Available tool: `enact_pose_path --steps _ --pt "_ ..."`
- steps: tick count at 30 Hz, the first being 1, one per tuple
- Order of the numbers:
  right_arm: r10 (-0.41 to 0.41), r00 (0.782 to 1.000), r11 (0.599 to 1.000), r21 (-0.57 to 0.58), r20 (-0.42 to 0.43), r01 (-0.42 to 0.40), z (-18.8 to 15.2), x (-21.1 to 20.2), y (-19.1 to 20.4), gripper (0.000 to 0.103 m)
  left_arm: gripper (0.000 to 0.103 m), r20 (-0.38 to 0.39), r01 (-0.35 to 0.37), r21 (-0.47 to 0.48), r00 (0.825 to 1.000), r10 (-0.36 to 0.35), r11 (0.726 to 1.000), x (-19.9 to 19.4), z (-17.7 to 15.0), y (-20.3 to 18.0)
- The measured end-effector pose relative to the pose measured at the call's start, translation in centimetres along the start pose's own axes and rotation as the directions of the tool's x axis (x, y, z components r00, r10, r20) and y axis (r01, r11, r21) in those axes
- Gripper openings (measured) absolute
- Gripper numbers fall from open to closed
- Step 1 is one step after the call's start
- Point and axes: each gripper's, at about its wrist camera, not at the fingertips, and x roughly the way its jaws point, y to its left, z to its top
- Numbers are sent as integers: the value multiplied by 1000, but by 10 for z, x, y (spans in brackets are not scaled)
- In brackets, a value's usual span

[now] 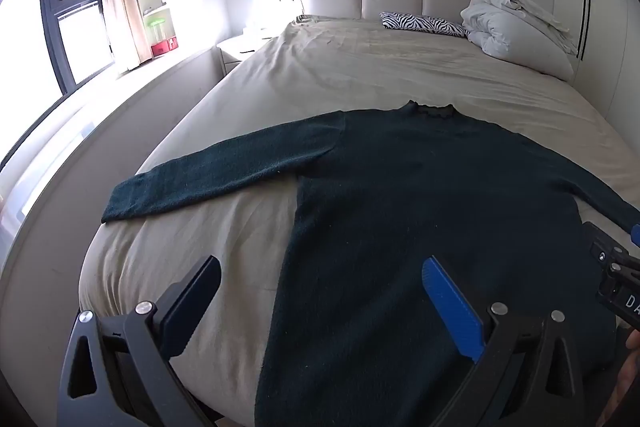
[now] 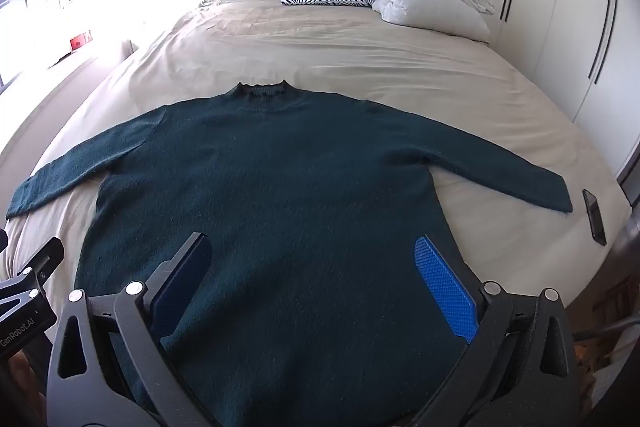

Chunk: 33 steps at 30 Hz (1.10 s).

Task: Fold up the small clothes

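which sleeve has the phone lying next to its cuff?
The sweater's right-hand sleeve in the right wrist view: a dark phone lies on the sheet just past its cuff. The other sleeve has only bare sheet around it.

Your left gripper (image 1: 320,301): black angular frame, triangular cut-outs in side arms, round silver screw heads at pivots. Fingers (image 1: 452,307) flat, long; inner face at 3 o'clock bright blue, ribbed; one at 9 o'clock shows dark navy.

Your right gripper (image 2: 316,277): same black frame, same silver screws. Finger pad at 3 o'clock blue, fine grid texture. White lettering "GenRobot.AI" on black body of left gripper, at 8 o'clock in right wrist view.
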Motion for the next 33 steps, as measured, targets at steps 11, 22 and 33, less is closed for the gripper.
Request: enact_pose_path --steps 11,22,33 --pt "1 1000 1000 -2 -4 -1 -3 0 1 103 103 -1 1 -2 1000 -1 1000 -1 -1 0" --pt "0 1000 1000 -4 -6 0 -2 0 1 103 103 -2 1 -1 1000 -1 1000 0 -1 1" --pt "0 1000 1000 -5 -9 0 -1 -1 2 103 103 -3 2 -2 1000 -2 1000 0 -1 1"
